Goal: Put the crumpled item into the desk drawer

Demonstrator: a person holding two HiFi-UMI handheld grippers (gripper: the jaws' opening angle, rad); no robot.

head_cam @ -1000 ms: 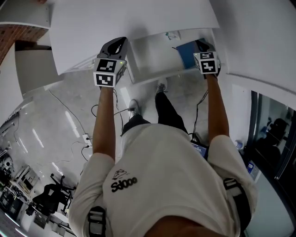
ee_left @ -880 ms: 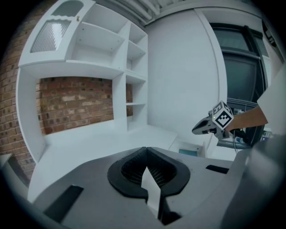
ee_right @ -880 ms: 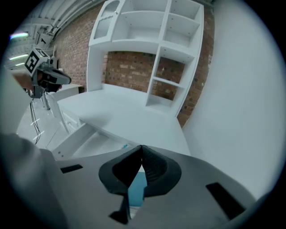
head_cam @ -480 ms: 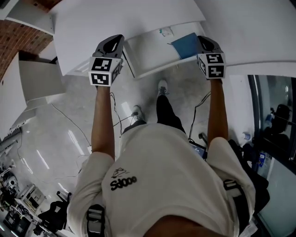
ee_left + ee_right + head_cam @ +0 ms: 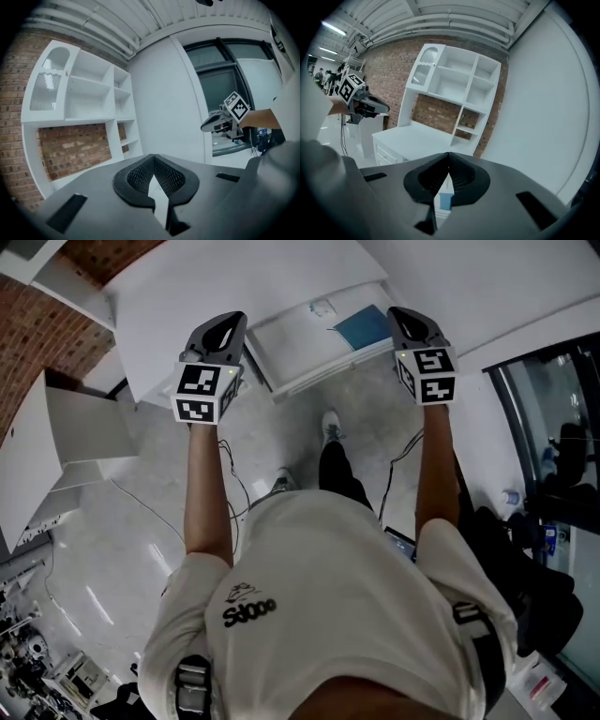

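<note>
Left gripper point(image 5: 153, 158): jaws fully closed, ribbed pads meeting at the tips, nothing between them. Right gripper point(image 5: 448, 155): jaws likewise closed tip to tip and empty. The blue patch visible through the slot beneath its pads is not held; it lies farther off, in the drawer point(image 5: 291, 343).

Position of grippers: the person holds both out in front on straight arms, well apart. Seen from above, the left gripper lies over the near edge of the white desk point(image 5: 234, 282), just left of the drawer. The right gripper lies over the right end of the drawer. Both point roughly level toward the far side of the room.

Drawer: pulled out of the desk toward the person, interior white and open to view.

Contents of drawer:
- A flat blue object point(image 5: 364, 326) at the right side.
- A small pale crumpled item point(image 5: 322, 307) at the far edge, left of the blue object and just apart from it. It is too small to tell the material.

Surroundings: a white shelf unit point(image 5: 79, 98) stands against a brick wall point(image 5: 75, 150) beyond the desk. The floor point(image 5: 141, 512) is pale and glossy, with cables point(image 5: 230, 474) trailing across it near the person's feet. A dark window point(image 5: 553, 427) is on the right.
</note>
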